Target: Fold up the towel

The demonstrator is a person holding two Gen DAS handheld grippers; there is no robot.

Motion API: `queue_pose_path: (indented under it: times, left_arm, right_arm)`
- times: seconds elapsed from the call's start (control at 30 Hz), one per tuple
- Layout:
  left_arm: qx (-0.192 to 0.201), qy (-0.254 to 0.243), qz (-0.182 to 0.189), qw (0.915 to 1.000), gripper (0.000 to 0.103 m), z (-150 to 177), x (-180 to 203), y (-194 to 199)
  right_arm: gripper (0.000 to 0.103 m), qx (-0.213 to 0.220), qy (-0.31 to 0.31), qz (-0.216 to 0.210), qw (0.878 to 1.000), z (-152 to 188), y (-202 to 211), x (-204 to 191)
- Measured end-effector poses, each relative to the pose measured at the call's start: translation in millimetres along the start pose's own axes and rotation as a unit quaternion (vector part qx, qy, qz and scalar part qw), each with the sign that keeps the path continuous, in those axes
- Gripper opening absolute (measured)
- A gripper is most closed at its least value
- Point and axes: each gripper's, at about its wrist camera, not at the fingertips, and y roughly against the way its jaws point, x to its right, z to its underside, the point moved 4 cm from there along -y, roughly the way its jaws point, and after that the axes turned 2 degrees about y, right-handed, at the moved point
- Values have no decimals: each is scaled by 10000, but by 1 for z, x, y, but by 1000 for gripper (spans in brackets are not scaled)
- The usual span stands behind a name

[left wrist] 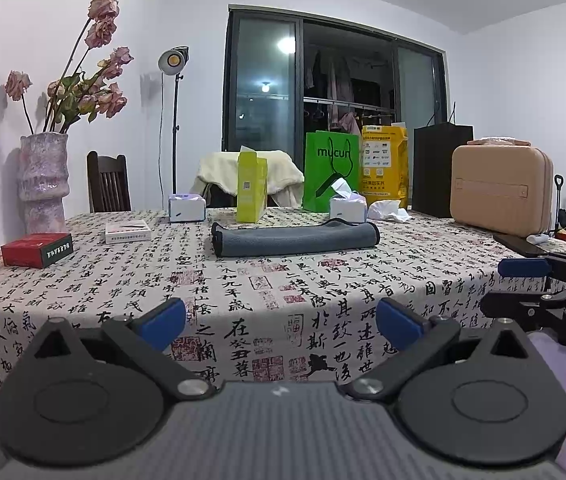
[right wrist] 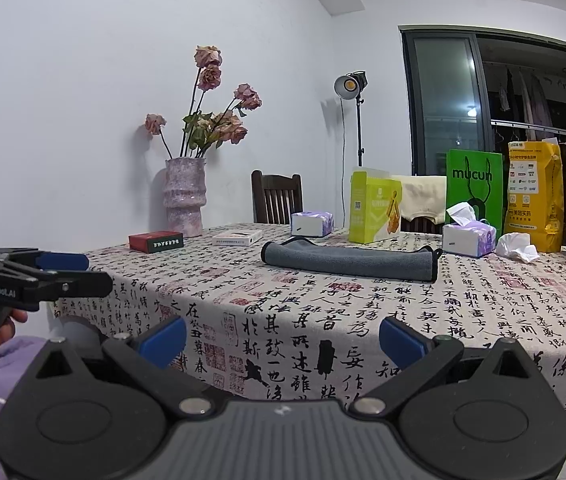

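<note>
A grey towel (left wrist: 295, 238) lies folded in a long strip on the calligraphy tablecloth (left wrist: 243, 300), toward the far side of the table; it also shows in the right wrist view (right wrist: 351, 260). My left gripper (left wrist: 281, 324) is open and empty, held near the table's front edge, well short of the towel. My right gripper (right wrist: 283, 338) is open and empty, also back from the table. The right gripper shows at the right edge of the left wrist view (left wrist: 523, 280), and the left gripper at the left edge of the right wrist view (right wrist: 71, 270).
Around the towel stand two tissue boxes (left wrist: 187, 208) (left wrist: 347, 207), a lime carton (left wrist: 251, 186), a green bag (left wrist: 331, 170), a yellow bag (left wrist: 385, 168), a black bag (left wrist: 441, 170), a beige case (left wrist: 501, 190), a red box (left wrist: 37, 250), a white box (left wrist: 128, 232), a flower vase (left wrist: 43, 180).
</note>
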Motion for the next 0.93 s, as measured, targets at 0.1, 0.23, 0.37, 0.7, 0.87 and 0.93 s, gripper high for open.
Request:
queue_pose_path:
  times: [0.1,0.23,0.37,0.7,0.87,0.93]
  left_arm:
    - [18,13,-38,10000,103,0,-1,0]
    - [33,4,-47,10000,103,0,-1,1]
    - [13,16,-54,10000,103,0,-1,0]
    - [11,1,-14,10000,103,1,1,1]
    - [0,-1,-18,10000,103,1,1,0]
    - [2,-6,-22,10000,103,1,1,0]
  right_arm:
    - [103,2,9,-4,10000,0,-1,-1]
    - [103,2,12,-4,10000,0,-1,-1]
    - [103,3,16,-10,10000,0,-1,-1]
    - [103,4,36,-26,10000,0,-1,-3]
    - [103,3,35,-24,10000,0,-1,-3]
    - [103,2,35,-24,10000,0,-1,-3]
